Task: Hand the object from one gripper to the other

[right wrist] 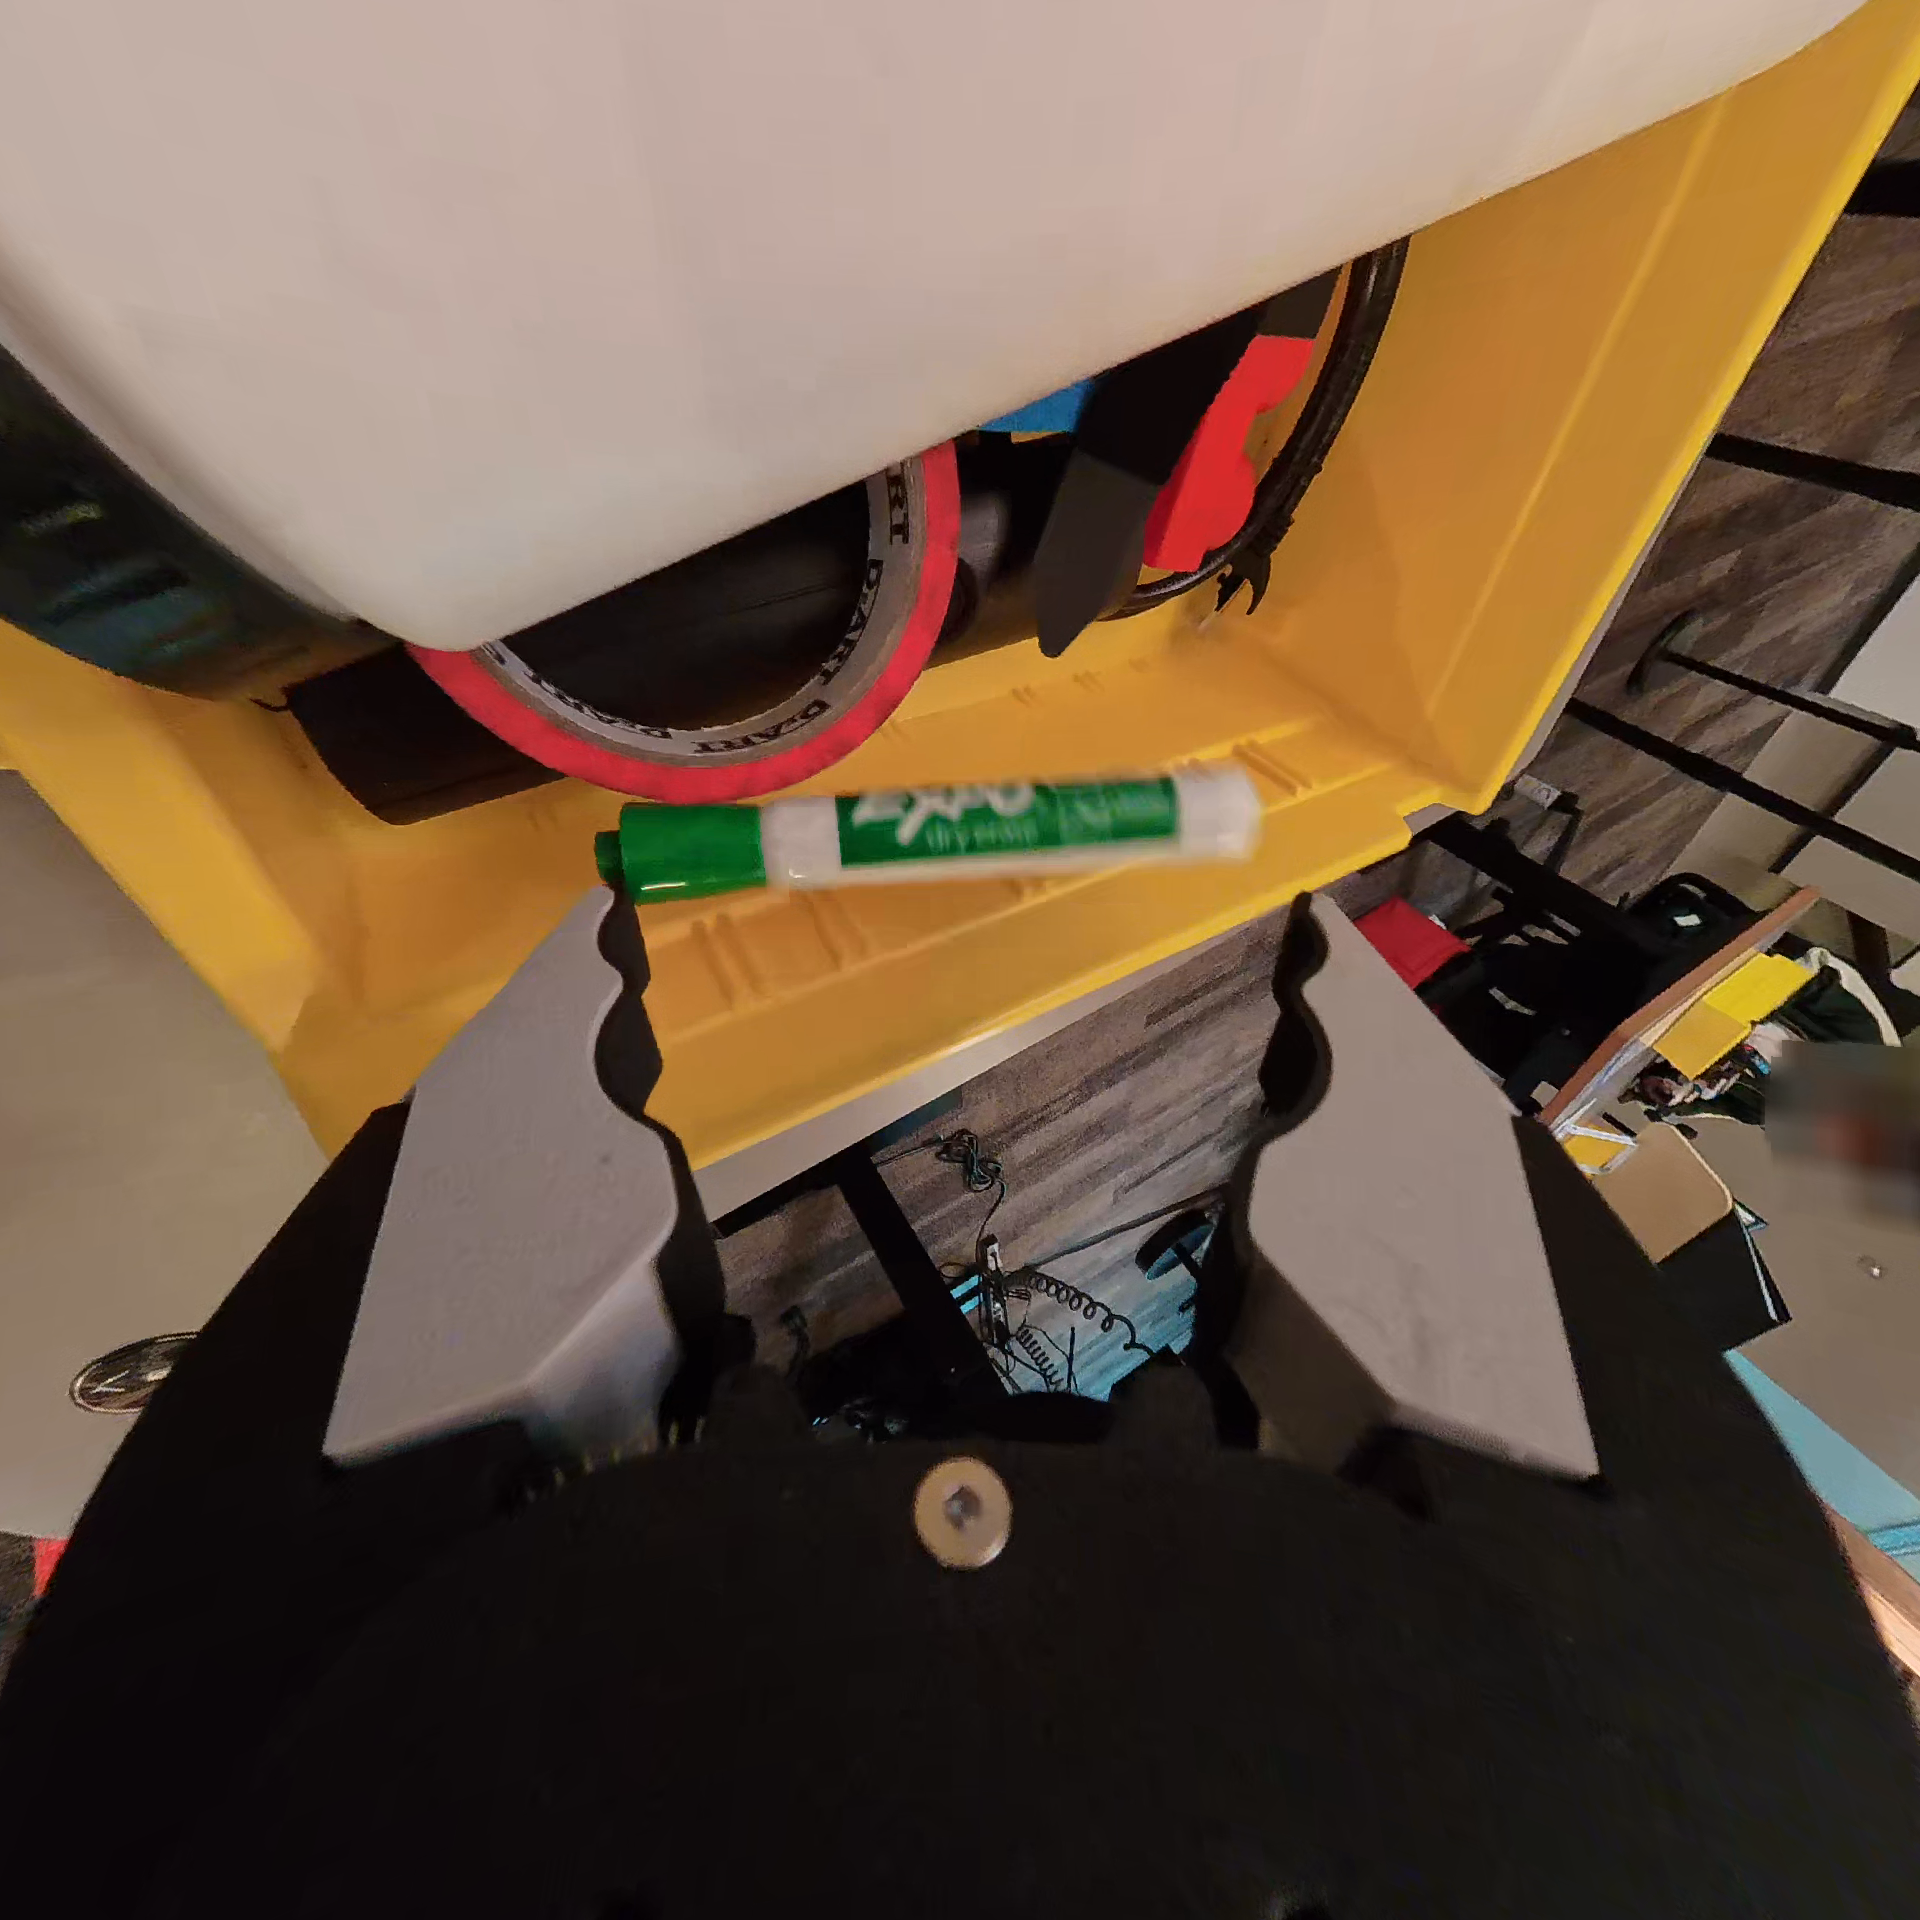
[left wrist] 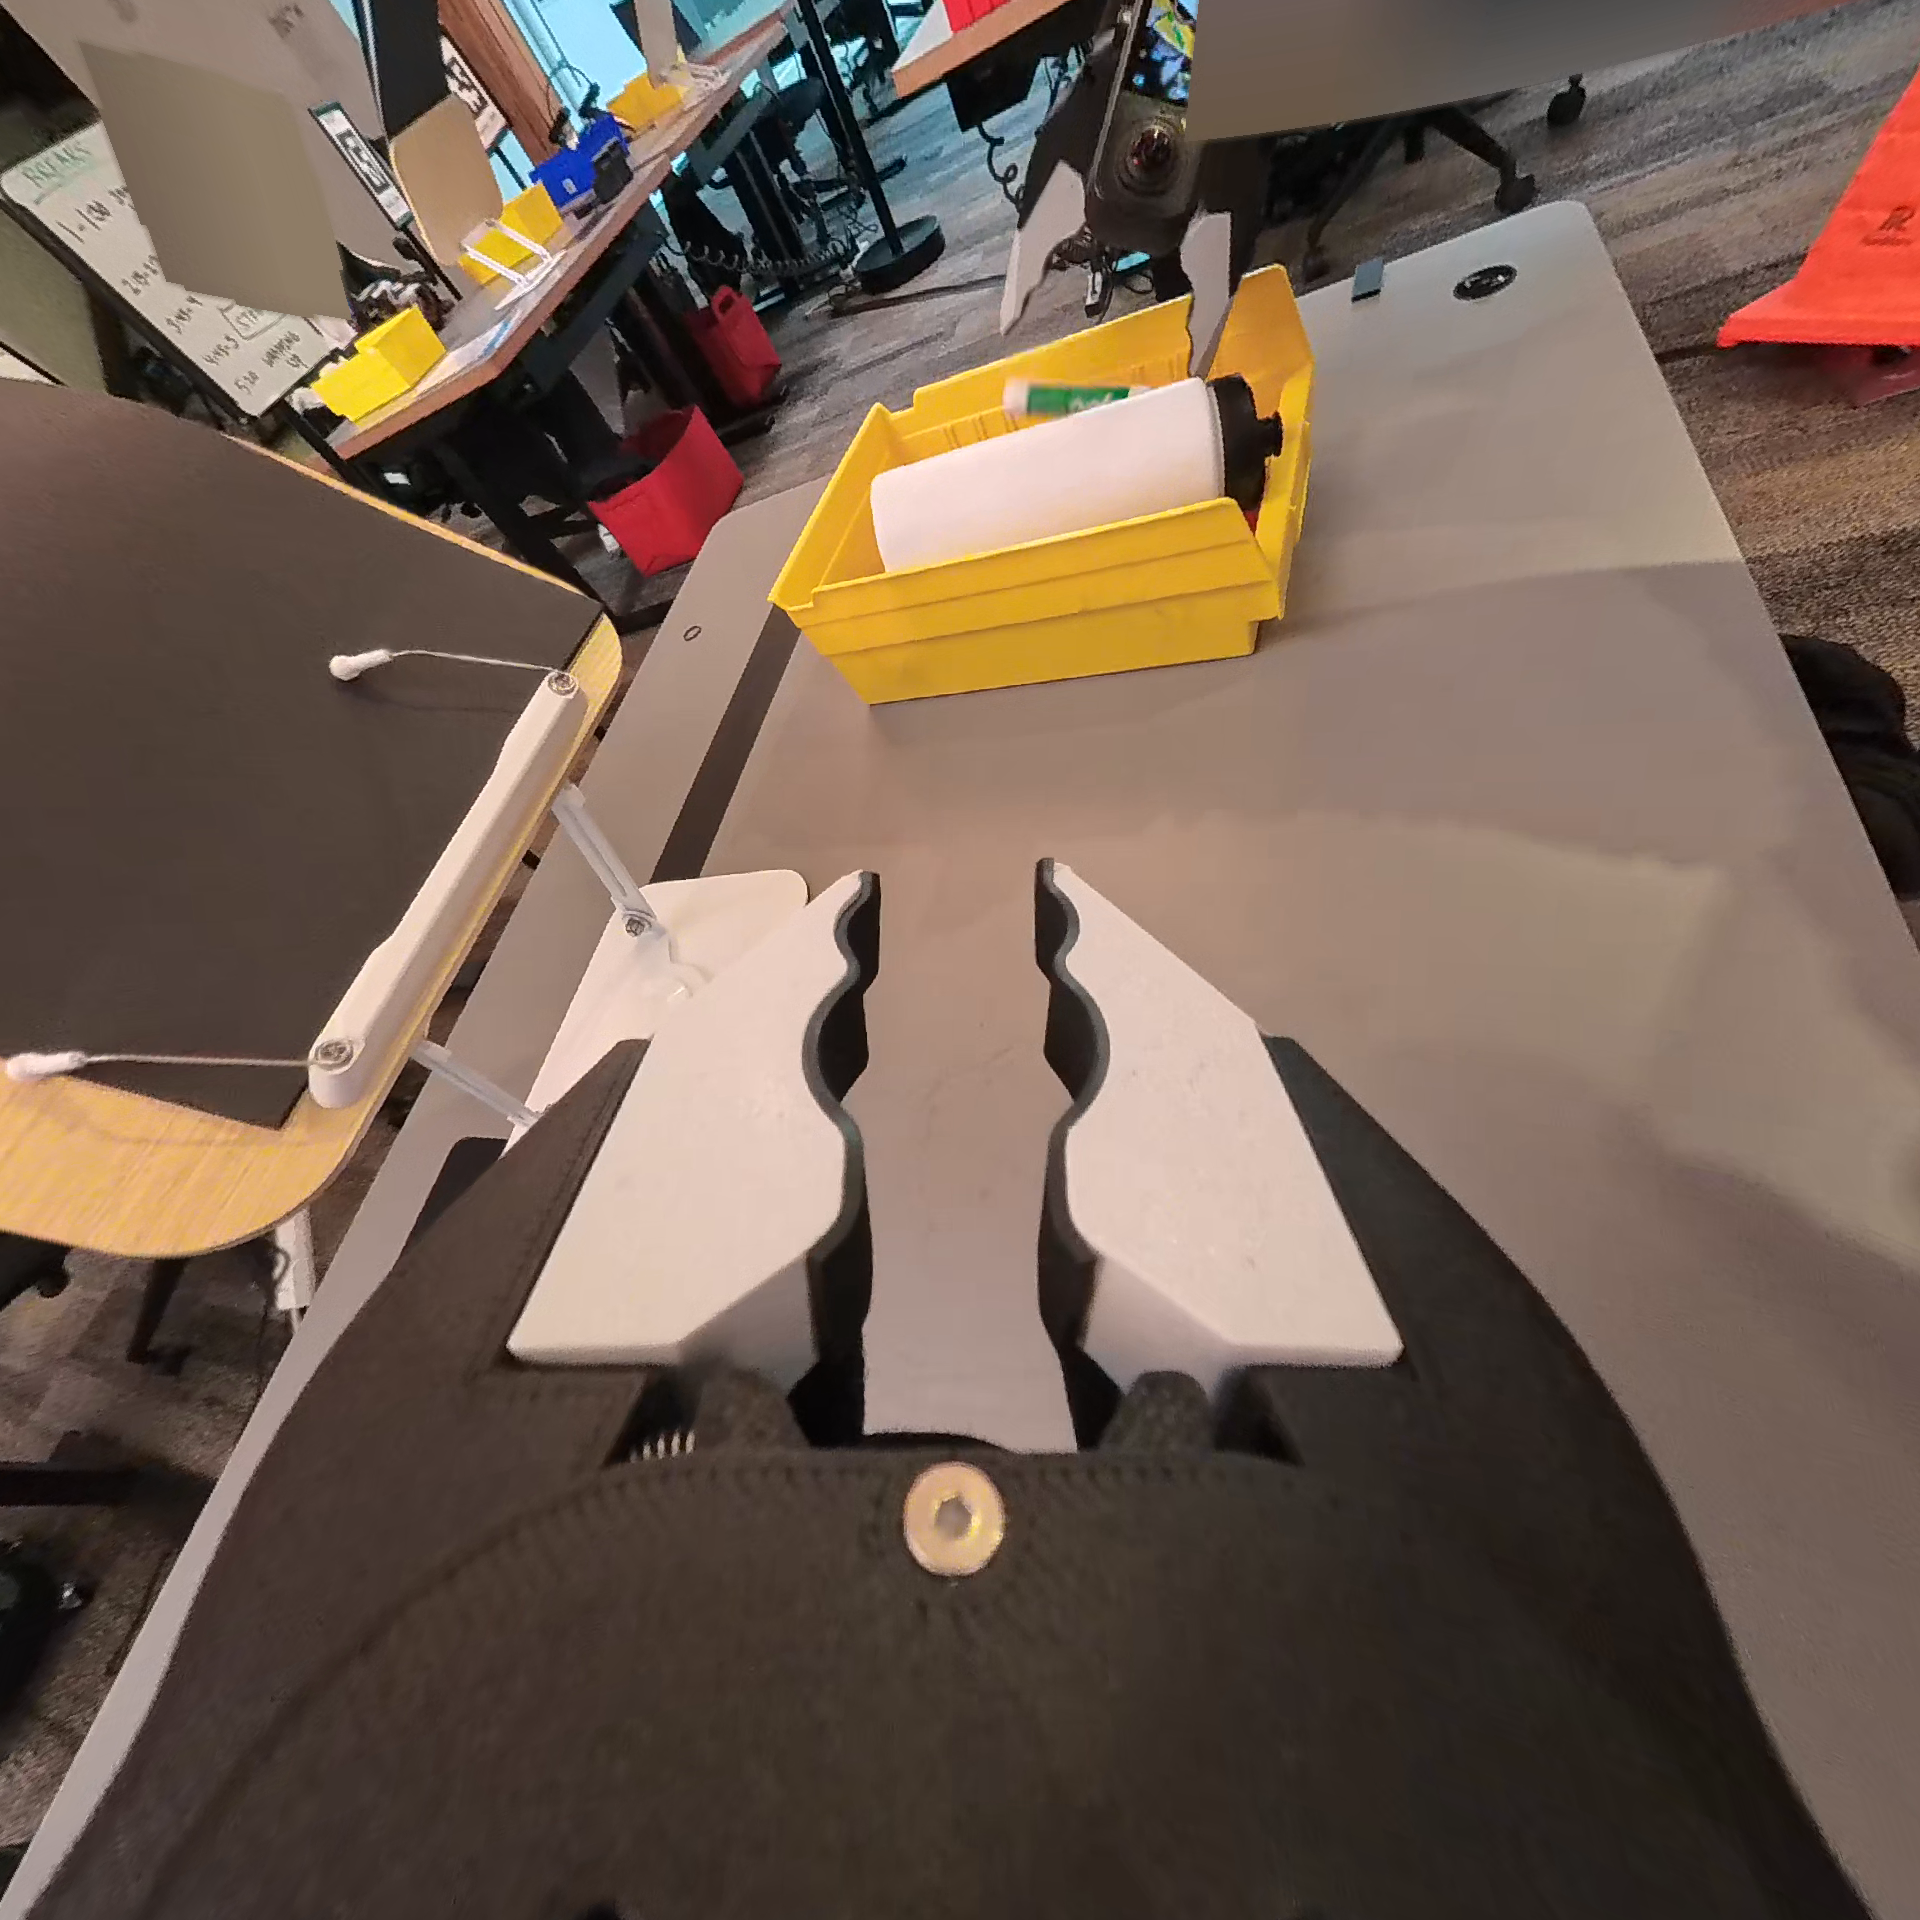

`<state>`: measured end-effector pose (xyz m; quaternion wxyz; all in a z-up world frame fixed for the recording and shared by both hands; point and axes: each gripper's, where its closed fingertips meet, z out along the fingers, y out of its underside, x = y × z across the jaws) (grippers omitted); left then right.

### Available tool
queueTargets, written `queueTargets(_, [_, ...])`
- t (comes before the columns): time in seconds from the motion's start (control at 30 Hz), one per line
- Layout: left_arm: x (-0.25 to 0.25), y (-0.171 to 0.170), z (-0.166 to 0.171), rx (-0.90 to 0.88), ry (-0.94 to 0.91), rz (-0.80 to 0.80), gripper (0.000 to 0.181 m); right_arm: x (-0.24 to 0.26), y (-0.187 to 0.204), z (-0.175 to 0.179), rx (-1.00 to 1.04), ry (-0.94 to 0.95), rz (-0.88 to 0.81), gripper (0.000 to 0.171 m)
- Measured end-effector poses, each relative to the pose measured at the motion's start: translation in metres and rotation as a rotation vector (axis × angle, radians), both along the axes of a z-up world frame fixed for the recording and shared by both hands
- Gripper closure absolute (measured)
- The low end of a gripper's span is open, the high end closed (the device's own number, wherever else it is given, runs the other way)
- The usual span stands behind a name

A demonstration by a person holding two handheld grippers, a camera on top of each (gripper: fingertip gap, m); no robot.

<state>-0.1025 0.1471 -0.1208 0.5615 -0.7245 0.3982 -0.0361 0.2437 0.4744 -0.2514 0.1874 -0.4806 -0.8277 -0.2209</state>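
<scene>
A green-and-white marker (right wrist: 935,831) lies along the far wall inside a yellow bin (right wrist: 1455,468). It looks slightly blurred. My right gripper (right wrist: 956,914) is open and empty. Its fingertips sit just short of the marker, and the left fingertip (right wrist: 608,920) is close to the green cap. In the left wrist view the marker (left wrist: 1081,395) lies behind a white bottle (left wrist: 1039,468), with the right gripper (left wrist: 1122,291) above the bin's far side. My left gripper (left wrist: 954,894) is open and empty over the grey table (left wrist: 1351,831), well short of the bin (left wrist: 1039,613).
The bin also holds a red tape roll (right wrist: 675,717), a black tool (right wrist: 1101,520) and a red part (right wrist: 1216,468) under the bottle (right wrist: 727,260). A black board with a white bracket (left wrist: 447,883) overhangs the table's left edge. An orange object (left wrist: 1839,270) lies at the far right. About 50 cm separates my left fingertips from my right.
</scene>
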Motion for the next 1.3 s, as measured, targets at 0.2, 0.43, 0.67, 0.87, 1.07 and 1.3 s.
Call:
queueTargets(0.2, [0.004,0.001,-0.001,-0.005,0.006,0.006,0.152,0.005,0.013,0.017,0.088,0.042,-0.032,0.052])
queueTargets(0.43, [0.0,0.001,0.001,-0.009,-0.009,0.047,0.151,0.008,0.014,0.063,0.229,0.185,-0.106,0.06])
queueTargets(0.67, [-0.014,-0.003,-0.003,-0.017,0.021,0.113,0.149,-0.011,-0.029,0.117,0.25,0.473,-0.121,0.063])
queueTargets(0.87, [-0.029,-0.011,-0.01,-0.04,0.025,0.164,0.146,-0.027,-0.073,0.126,0.21,0.566,-0.1,0.064])
queueTargets(1.07, [-0.047,-0.02,-0.014,-0.048,0.043,0.222,0.144,-0.057,-0.111,0.129,0.14,0.651,-0.063,0.066])
queueTargets(1.3, [-0.076,-0.036,-0.013,-0.05,0.067,0.292,0.142,-0.104,-0.149,0.134,0.037,0.776,-0.036,0.068])
